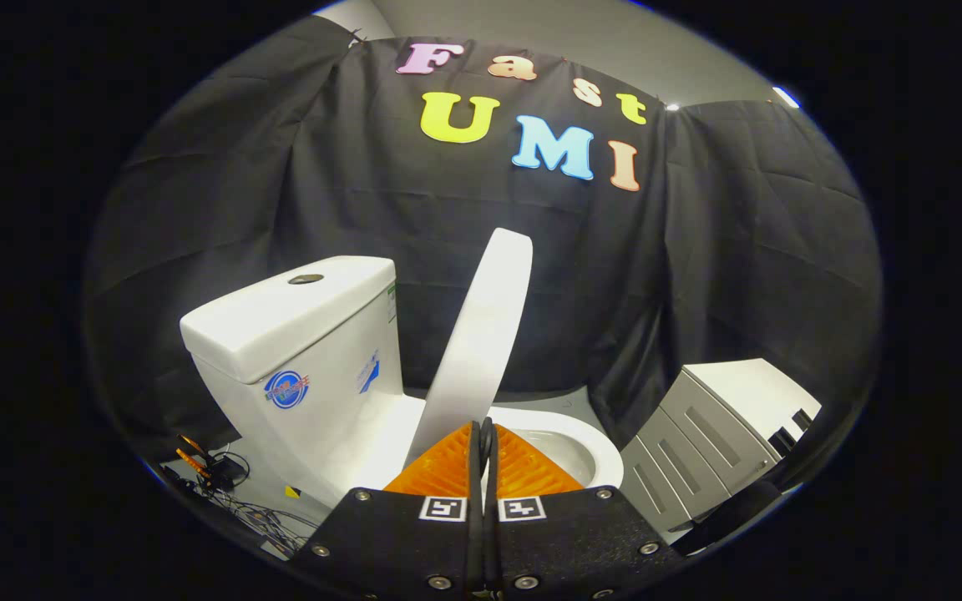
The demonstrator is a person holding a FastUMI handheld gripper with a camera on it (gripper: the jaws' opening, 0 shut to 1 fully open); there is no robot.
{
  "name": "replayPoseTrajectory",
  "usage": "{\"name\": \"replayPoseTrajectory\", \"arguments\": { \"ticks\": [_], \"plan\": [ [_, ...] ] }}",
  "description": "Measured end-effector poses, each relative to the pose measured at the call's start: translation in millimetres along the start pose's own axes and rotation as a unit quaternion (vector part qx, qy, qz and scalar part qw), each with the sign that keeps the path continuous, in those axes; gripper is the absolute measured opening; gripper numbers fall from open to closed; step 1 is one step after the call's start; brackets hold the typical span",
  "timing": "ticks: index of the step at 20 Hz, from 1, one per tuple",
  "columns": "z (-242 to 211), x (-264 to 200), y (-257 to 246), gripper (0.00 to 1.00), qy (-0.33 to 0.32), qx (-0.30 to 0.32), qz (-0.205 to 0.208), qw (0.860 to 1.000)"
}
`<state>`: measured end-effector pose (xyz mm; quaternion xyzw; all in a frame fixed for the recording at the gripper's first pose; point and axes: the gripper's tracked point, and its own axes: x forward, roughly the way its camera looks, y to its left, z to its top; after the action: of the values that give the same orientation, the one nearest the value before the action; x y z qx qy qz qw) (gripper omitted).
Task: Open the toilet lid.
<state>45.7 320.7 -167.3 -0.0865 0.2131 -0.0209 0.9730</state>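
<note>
White glossy plastic forms the toilet lid (481, 342), a long oval slab seen nearly edge-on, raised well off the bowl and tilted back toward the cistern. Its long axis runs from its lower end, just above the fingertips, up toward one o'clock. From the hand-held gripper (484, 438), the lid lies directly ahead at twelve o'clock, its lower end touching or very nearly touching the tips. The two orange ribbed fingers (448, 467) are pressed together, with only a thin dark seam between them; whether they pinch the lid's edge cannot be told, as the tips hide the contact. At ten o'clock stands the white ceramic cistern (306, 334) with a round metal flush button (306, 279) on top; the lid leans toward it but has not yet reached it. At two o'clock, just beyond the fingers, sits the white open bowl rim (589, 446). A grey drawer cabinet (715, 442) stands at three o'clock. Judging by this, finishing the task calls for pushing the lid further toward ten o'clock until it rests against the cistern.
</note>
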Motion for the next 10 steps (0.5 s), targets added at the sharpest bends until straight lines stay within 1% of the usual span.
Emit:
{"name": "replayPoseTrajectory", "arguments": {
  "ticks": [10],
  "plan": [
    [15,-1,53,0.00,-0.025,0.002,0.046,0.999]
  ]
}}
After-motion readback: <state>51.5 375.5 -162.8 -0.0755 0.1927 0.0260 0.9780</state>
